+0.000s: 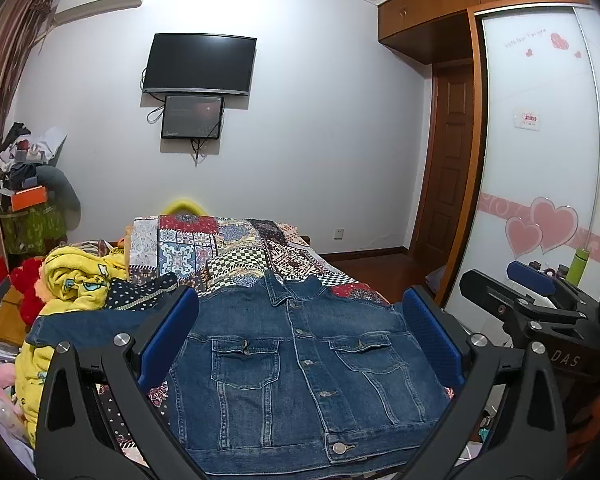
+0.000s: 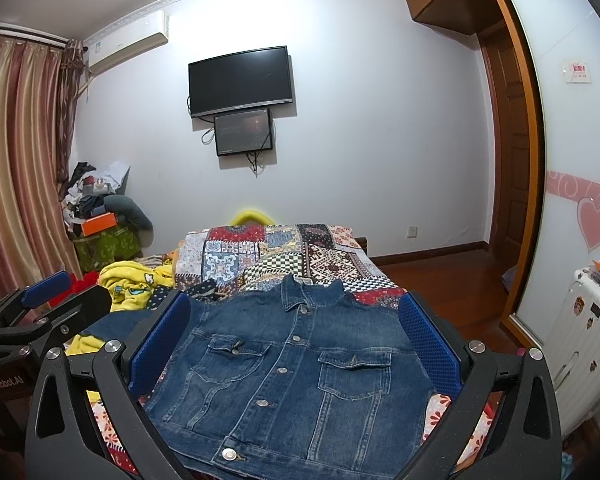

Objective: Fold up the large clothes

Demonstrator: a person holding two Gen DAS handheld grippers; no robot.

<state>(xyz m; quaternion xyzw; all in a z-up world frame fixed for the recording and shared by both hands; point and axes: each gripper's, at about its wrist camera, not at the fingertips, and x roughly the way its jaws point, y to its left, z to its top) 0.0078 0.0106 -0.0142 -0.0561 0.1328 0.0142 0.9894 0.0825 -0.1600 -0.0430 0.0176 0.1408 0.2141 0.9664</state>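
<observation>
Bedroom walls, a wardrobe and a mounted television (image 1: 199, 63) are seen behind the bed (image 1: 236, 248), which is covered by a patchwork quilt. On its near end the denim jacket (image 1: 300, 368) is laid flat, buttoned, front up, with one sleeve (image 1: 88, 326) stretched out to the left. No fold is judged made yet; sleeves and body remain to be folded. The left gripper (image 1: 300, 344) and right gripper (image 2: 296, 344) are held above it, jaws spread wide, nothing gripped.
</observation>
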